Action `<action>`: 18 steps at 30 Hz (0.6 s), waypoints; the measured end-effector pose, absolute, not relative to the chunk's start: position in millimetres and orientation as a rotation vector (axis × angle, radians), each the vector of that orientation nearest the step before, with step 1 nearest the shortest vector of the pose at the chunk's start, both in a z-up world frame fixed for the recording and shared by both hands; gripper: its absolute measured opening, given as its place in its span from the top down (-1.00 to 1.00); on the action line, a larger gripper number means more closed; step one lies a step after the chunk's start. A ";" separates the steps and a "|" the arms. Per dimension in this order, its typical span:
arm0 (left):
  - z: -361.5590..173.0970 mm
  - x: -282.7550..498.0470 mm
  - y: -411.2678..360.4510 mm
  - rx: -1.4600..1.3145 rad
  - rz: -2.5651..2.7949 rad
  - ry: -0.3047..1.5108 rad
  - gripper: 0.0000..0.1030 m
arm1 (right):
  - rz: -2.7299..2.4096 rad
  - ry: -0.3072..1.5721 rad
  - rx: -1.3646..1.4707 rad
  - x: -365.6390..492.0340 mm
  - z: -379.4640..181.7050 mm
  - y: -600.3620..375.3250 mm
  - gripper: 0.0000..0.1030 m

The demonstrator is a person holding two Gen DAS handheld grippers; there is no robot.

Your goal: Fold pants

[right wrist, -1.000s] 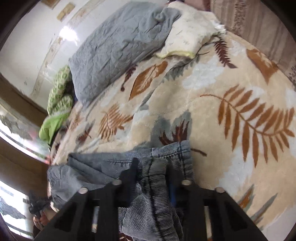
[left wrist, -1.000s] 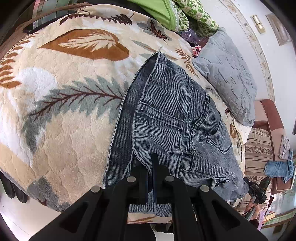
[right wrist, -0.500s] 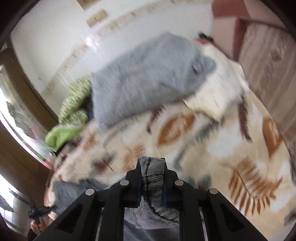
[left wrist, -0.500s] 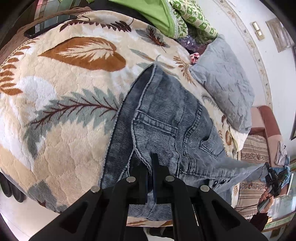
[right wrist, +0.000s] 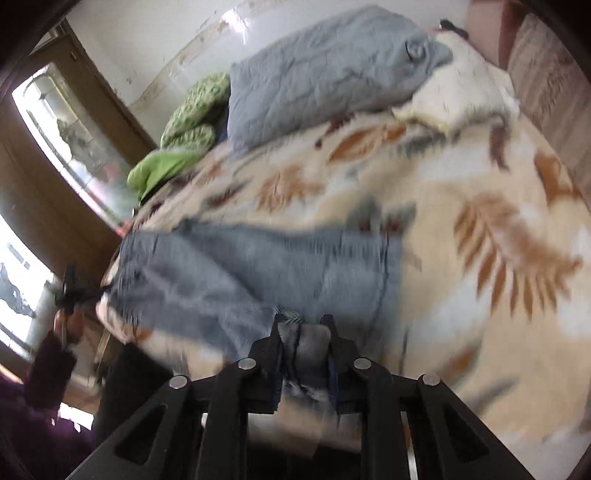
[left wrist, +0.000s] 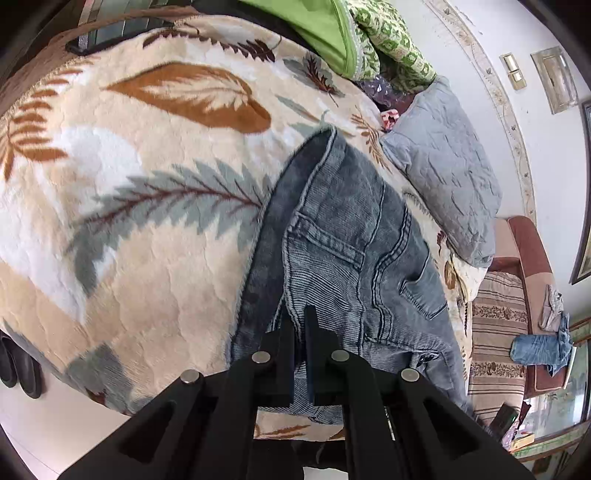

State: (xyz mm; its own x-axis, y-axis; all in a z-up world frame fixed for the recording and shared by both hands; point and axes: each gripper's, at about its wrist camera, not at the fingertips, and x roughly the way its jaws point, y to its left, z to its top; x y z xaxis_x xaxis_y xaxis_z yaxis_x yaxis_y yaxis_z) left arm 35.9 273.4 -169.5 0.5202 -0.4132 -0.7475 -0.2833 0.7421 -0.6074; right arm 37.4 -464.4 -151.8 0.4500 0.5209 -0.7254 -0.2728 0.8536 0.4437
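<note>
Two grippers gripping one pair of grey-blue jeans (left wrist: 354, 251) spread on a bed (left wrist: 110, 206) with a leaf-print blanket. Left gripper (left wrist: 300, 325): jaws nearly closed, pinching the denim at the waistband near a back pocket. Right gripper (right wrist: 303, 325): jaws just opened further, partly apart, bunched denim between them; picture blurred, pad contact unclear. Grey pillow (left wrist: 447, 173) beyond the jeans, green bedding (left wrist: 332, 29) near the head of the bed.
</note>
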 end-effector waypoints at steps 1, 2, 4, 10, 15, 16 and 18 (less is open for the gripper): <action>-167.0 36.0 275.3 -0.764 -0.085 1.042 0.91 | 0.500 1.018 0.288 26.5 -158.2 -466.0 0.26; -163.9 35.8 277.4 -0.765 -0.086 1.036 0.91 | 0.494 1.040 0.289 18.6 -162.4 -468.2 0.02; -158.7 35.2 280.6 -0.759 -0.082 1.025 0.91 | 0.450 1.044 0.281 8.4 -165.0 -474.1 -0.15; -146.7 31.3 280.8 -0.738 -0.062 1.006 0.91 | 0.306 0.888 0.415 31.8 -132.1 -502.5 -0.36; -136.8 24.1 294.7 -0.720 0.012 0.976 0.92 | 0.208 0.957 0.447 91.6 -154.1 -501.0 -0.36; -134.9 22.5 299.7 -0.728 0.019 0.965 0.92 | 0.194 0.994 0.445 104.1 -162.3 -496.7 -0.35; -133.1 19.9 309.1 -0.758 0.015 0.948 0.92 | 0.163 1.061 0.417 122.1 -177.8 -487.5 -0.33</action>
State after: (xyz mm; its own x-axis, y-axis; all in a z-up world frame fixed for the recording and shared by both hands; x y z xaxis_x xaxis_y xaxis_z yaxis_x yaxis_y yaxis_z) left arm 19.8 309.1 -133.1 0.6029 -0.3056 -0.7370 -0.3291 0.7463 -0.5786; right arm 122.1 -487.5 -177.8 0.4849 0.3274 -0.8110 0.0683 0.9103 0.4083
